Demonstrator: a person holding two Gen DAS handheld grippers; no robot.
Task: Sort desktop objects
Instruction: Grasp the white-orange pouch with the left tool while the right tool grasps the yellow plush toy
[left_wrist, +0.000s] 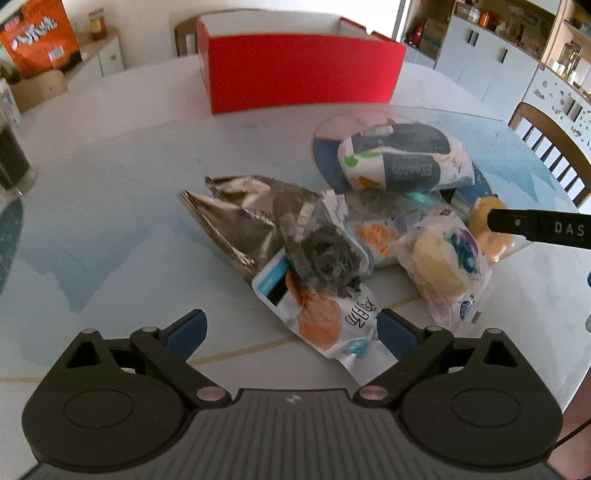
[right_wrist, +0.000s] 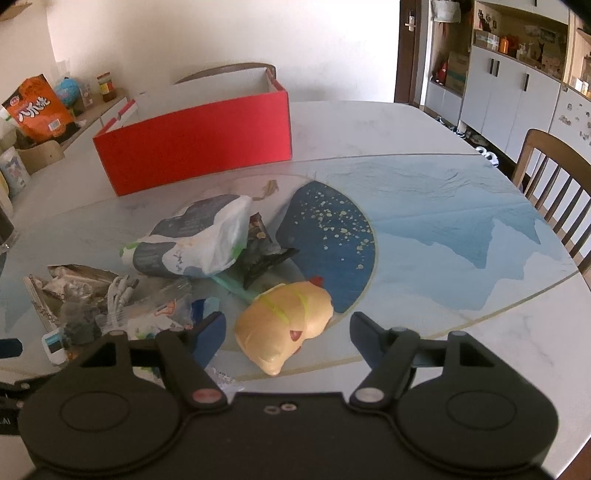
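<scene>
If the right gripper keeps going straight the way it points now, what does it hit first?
Most likely the yellow squishy toy: it lies on the table between the open right gripper fingers, untouched. Depth is uncertain, but nothing shows in front of it.

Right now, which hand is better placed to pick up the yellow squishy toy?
Right. Its open tool already frames the yellow toy, while the left tool faces the snack packets.

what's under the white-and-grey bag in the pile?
Under the white-and-grey bag a dark wrapper and a green strip stick out onto the table; anything further beneath is covered.
</scene>
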